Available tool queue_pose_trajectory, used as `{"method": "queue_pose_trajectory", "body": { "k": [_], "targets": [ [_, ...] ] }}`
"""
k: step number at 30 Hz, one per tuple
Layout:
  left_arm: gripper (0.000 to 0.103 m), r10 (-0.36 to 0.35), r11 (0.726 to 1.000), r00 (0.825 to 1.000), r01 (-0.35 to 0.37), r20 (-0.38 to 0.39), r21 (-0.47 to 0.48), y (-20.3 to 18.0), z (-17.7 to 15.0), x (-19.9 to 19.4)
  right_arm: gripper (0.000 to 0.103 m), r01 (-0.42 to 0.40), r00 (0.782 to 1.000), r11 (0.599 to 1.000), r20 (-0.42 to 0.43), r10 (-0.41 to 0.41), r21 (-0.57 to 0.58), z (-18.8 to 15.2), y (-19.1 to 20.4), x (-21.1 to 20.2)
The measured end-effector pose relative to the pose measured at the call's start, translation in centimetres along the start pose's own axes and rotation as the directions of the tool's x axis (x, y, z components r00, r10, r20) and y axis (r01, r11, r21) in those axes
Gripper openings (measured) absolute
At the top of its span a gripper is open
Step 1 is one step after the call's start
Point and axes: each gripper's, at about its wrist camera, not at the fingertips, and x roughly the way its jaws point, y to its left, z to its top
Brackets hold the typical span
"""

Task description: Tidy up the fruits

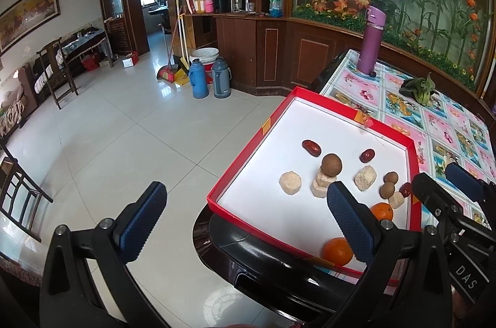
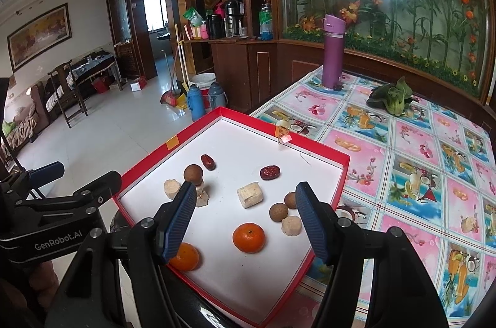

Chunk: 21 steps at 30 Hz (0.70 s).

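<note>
A red tray [image 2: 248, 119] with a white floor lies on the table's near left corner. In it are two oranges [image 2: 249, 237] [image 2: 186, 258], brown longans [image 2: 193, 174], red dates [image 2: 270, 172] and beige blocks [image 2: 249, 194]. My right gripper [image 2: 246, 219] is open above the tray's near end, with the middle orange showing between its fingers. My left gripper [image 1: 248, 222] is open at the tray's [image 1: 248, 148] left near corner. Its left finger hangs over the floor and its right finger is beside the near orange [image 1: 338, 250]. Neither gripper holds anything.
A purple bottle [image 2: 333, 52] and a green bok choy [image 2: 392, 97] stand farther back on the fruit-patterned tablecloth [image 2: 418, 173]. The table ends just left of the tray, with tiled floor below. Two thermos flasks [image 1: 198, 78] and a chair [image 1: 55, 70] stand on the floor.
</note>
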Motion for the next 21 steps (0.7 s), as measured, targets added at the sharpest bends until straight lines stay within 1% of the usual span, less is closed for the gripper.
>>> {"method": "queue_pose_trajectory", "body": {
  "k": [8,21],
  "targets": [
    [0.103,-0.005,1.0,1.0,0.005,0.018,0.012,-0.7,-0.2,-0.8,0.066,-0.002,1.0,1.0,0.017,0.002,0.007,0.0,-0.2,-0.6],
    [0.103,-0.004,0.999,1.0,0.003,0.013,0.04,-2.1,0.0,-0.7,0.066,-0.002,1.0,1.0,0.018,0.001,0.031,-0.2,-1.2,-0.7]
  ]
}}
